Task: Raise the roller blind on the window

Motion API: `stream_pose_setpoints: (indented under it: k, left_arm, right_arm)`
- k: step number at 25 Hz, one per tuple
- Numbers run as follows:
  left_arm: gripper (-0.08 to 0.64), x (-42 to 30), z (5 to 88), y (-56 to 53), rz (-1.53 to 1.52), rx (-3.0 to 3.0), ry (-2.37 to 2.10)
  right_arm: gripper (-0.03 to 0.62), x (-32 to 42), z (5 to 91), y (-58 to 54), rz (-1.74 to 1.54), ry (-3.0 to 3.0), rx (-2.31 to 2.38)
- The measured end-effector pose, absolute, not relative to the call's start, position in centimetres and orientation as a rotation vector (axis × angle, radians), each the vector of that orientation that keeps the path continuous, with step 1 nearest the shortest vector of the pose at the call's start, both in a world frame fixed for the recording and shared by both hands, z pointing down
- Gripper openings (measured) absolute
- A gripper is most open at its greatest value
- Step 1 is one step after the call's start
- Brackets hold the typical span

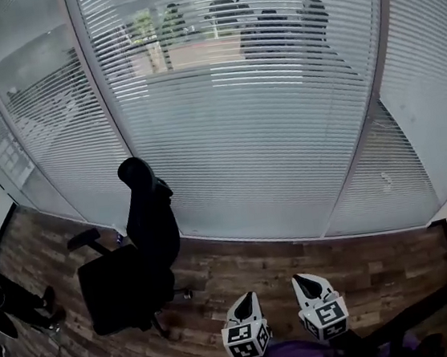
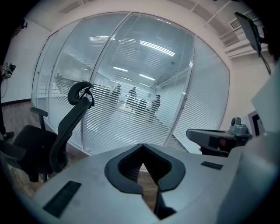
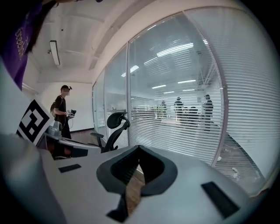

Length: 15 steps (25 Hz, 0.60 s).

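Open floor (image 1: 364, 265) at centre separates the blind (image 1: 244, 147) above from my left gripper (image 1: 244, 299) and right gripper (image 1: 303, 279), fingers (image 3: 124, 168) clenched empty; chair (image 1: 151, 231) stands at left.

Cool, even white light fills the room, brightest on the slatted blind (image 1: 258, 129); strip lights (image 2: 154, 47) glare in reflection above it; the wooden floor (image 1: 300, 273) below it lies dimmer; straight lines beside it bow toward the edges; black corners ring both gripper views.
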State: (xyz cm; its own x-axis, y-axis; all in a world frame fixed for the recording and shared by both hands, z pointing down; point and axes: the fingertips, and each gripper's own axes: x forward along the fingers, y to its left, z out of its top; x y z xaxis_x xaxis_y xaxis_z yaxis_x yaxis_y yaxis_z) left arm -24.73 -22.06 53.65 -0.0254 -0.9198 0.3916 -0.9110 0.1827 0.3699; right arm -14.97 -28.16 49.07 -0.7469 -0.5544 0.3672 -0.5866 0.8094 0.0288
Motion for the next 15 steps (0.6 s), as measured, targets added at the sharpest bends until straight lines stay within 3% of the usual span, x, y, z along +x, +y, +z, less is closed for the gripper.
stream_pose_setpoints:
  k: [6, 15]
  left_arm:
    - [0.000, -28.8, 56.1, -27.9, 0.000, 1.670, -1.875]
    - [0.000, -27.3, 57.2, -39.0, 0.051, 1.698, -1.801]
  right_arm:
    - [-0.004, -17.1, 51.3, -33.9, 0.180, -2.569, 0.918]
    - [-0.005, -15.4, 52.2, -45.6, 0.232, -2.503, 0.987]
